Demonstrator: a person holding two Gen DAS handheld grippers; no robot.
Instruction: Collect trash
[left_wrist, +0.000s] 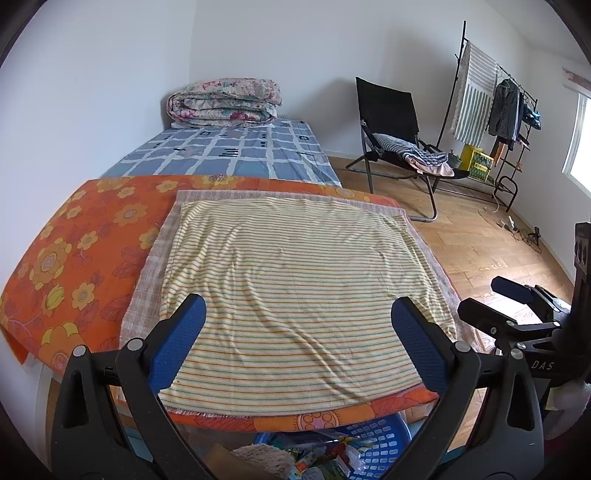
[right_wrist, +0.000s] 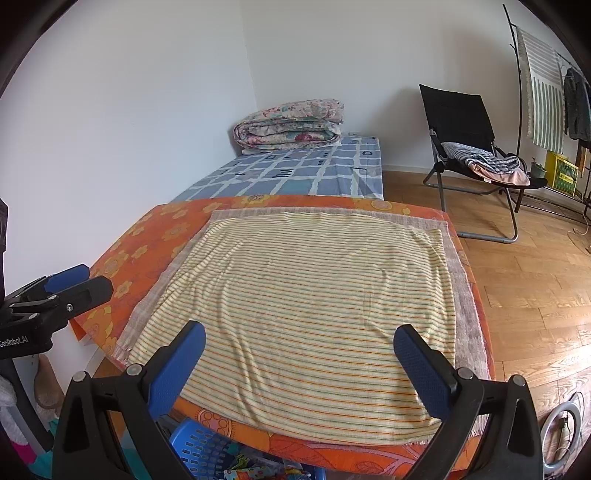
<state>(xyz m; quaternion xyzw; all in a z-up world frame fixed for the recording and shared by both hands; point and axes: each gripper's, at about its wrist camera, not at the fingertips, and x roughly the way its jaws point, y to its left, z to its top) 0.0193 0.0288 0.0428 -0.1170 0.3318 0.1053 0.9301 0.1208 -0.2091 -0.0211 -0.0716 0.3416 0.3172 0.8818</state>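
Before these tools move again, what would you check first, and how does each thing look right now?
1. Left tool open and holding nothing: ok.
2. Right tool open and holding nothing: ok.
3. Trash on the striped cloth to pick up: not ok, none in sight.
4. Blue basket below the table's near edge, wrappers inside: ok.
5. Gap between the two tools, side by side: ok.
6. Room left in the basket: cannot tell, mostly hidden.

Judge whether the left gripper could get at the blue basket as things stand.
Probably yes: the left gripper is open over the table's near edge, and the blue basket sits just below, its top uncovered.
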